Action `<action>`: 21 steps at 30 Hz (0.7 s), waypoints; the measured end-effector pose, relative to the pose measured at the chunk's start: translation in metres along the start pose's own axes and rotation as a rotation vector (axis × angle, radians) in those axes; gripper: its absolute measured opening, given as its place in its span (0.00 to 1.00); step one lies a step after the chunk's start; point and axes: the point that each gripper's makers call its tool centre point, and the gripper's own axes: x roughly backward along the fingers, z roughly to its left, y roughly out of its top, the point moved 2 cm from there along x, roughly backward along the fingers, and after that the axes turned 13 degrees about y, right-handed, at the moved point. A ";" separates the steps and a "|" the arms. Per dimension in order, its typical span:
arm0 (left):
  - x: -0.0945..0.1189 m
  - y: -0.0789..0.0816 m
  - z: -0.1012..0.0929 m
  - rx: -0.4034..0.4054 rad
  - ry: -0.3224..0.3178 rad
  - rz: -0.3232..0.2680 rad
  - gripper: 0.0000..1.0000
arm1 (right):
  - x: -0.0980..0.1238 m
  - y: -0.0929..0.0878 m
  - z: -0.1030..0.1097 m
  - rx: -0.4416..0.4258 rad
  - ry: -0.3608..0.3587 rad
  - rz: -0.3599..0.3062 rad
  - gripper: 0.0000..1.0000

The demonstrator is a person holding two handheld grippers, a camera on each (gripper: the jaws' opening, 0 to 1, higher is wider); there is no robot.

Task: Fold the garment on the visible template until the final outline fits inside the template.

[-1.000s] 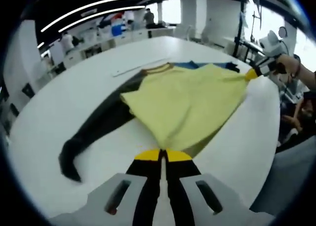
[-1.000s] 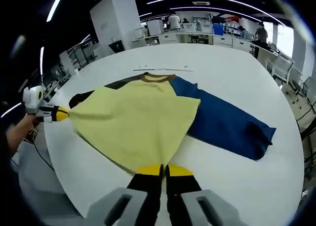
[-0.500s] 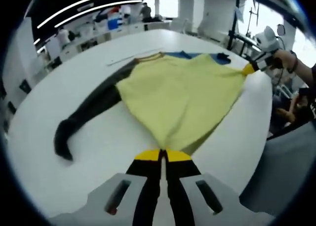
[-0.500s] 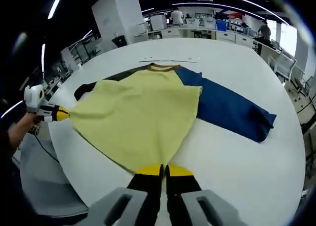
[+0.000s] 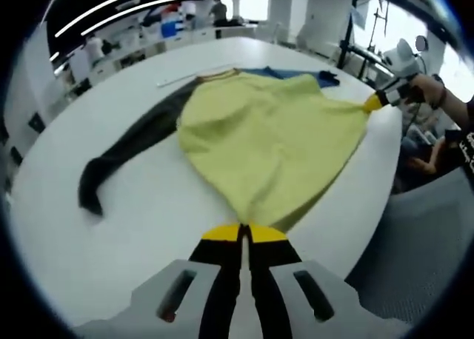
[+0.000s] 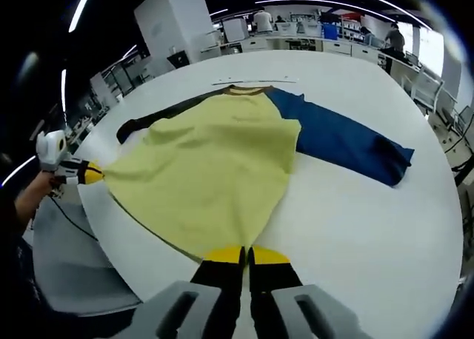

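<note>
Left claw: clenched on one bottom corner of the garment; yellow tips meet with cloth nipped between them.
Right claw: likewise clamped, holding the other bottom corner of the hem. In the left gripper view I see it at the far right, cloth drawn to a point at its tip.
Garment position: spread on the white counter, yellow body facing up, collar at the far end, blue sleeve out to one side, dark sleeve out to the other.
Hem: lifted and stretched between my two claws at the near counter edge.
Template: a thin pale strip lies just beyond the collar; I cannot tell whether it marks the template.
Change since a second ago: the collar and sleeves sit farther from both cameras and the yellow panel looks longer and flatter. I judge I have pulled the hem back toward me, tensioning the body.
Earlier frame compared: sleeves lie much as they did; no fold made.
Meaning for task: cloth is being smoothed, in my judgement preparing for a first fold; folding proper has not started.
</note>
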 end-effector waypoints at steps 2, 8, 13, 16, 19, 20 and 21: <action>0.002 -0.006 -0.001 0.002 -0.004 0.011 0.00 | 0.001 -0.005 0.001 -0.004 -0.001 0.005 0.00; 0.006 -0.015 -0.006 0.011 -0.010 0.025 0.00 | 0.002 -0.021 0.007 -0.022 -0.001 0.018 0.00; 0.007 -0.020 -0.007 0.001 -0.002 0.036 0.00 | 0.002 -0.031 0.010 -0.033 -0.001 0.032 0.00; 0.009 -0.023 -0.008 0.012 -0.010 0.035 0.00 | 0.001 -0.036 0.011 -0.038 -0.002 0.036 0.00; 0.010 -0.031 -0.011 0.006 -0.015 0.056 0.00 | 0.000 -0.043 0.013 -0.035 -0.005 0.054 0.00; 0.011 -0.032 -0.011 0.004 -0.017 0.060 0.00 | 0.000 -0.044 0.013 -0.035 -0.005 0.056 0.00; 0.012 -0.033 -0.012 0.004 -0.017 0.060 0.00 | 0.000 -0.046 0.014 -0.036 -0.005 0.058 0.00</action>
